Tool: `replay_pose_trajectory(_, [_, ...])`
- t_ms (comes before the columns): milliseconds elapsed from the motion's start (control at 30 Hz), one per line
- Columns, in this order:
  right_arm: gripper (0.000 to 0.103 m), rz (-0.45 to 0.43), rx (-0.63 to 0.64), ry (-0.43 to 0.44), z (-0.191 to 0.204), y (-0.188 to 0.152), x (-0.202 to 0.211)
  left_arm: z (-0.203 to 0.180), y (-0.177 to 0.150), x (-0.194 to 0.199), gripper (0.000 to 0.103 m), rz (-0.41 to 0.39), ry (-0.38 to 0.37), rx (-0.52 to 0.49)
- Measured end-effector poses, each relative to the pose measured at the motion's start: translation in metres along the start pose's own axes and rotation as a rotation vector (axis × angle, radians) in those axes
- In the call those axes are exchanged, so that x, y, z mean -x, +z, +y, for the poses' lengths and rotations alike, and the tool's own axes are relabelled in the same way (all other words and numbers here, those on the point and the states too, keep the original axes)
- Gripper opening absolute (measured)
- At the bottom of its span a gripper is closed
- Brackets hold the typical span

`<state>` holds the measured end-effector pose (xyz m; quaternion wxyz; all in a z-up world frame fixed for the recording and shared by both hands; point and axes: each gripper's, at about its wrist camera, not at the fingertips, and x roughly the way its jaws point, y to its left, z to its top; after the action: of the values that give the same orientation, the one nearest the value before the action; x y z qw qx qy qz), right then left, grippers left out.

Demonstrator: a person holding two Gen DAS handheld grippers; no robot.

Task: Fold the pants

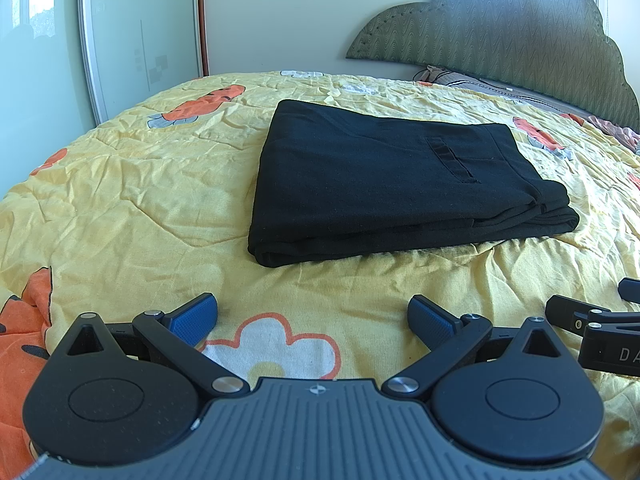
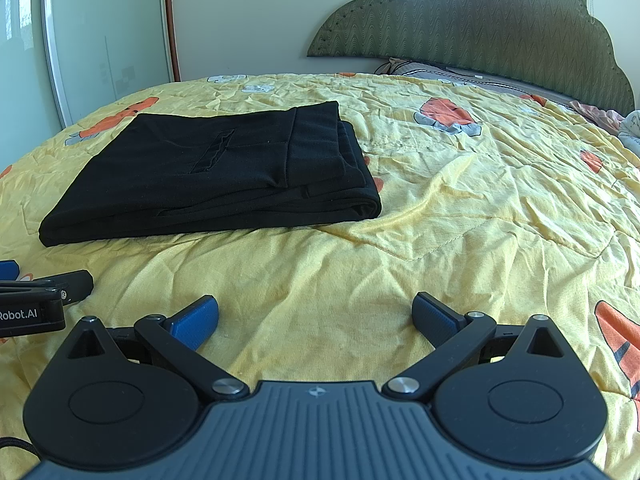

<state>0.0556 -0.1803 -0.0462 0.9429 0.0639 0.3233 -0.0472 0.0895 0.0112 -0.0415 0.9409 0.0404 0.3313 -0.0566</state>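
A: Since both cameras look across the bed (image 1: 120, 200), what is around the pants?

B: The folded black pants (image 1: 392, 176) lie flat on a wrinkled yellow quilt (image 2: 460, 220) with orange and white flower prints. Behind them is a green padded headboard (image 1: 512, 36), and some bedding (image 1: 460, 80) is under it. On the left side there is a sliding wardrobe door (image 1: 120, 32).

A: Does something stand between the tools and the pants?

B: No, only bare quilt lies between. The left tool (image 1: 312, 320) and the right tool (image 2: 316, 318) are both near the front edge of the bed, just beside each other, and apart from the pants. Each one appears at the edge of the other's view.

A: How do the tools stand?

B: Both are released, the blue pads (image 2: 196, 320) are wide apart and they hold nothing.

A: Which way do the pants point?

B: They make a thick rectangle in several layers. The long axis goes across the view, left to right. The waistband end with the pocket slit (image 2: 214, 152) is toward the right, on the headboard side; the rounded fold is at the left. In the right wrist view the pants are left of centre.
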Motion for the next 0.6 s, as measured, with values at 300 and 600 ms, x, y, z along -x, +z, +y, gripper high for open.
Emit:
replay_pose_trajectory(300, [0.103,0.000,0.000,0.000,0.0001,0.0001,0.0000,-0.0004,0.0001,0.0001,0.103,0.000,0.000,0.000])
replay_pose_trajectory(600, [0.103,0.000,0.000,0.000,0.0000,0.0001,-0.0001,-0.0014,0.0001,0.0001,0.103,0.000,0.000,0.000])
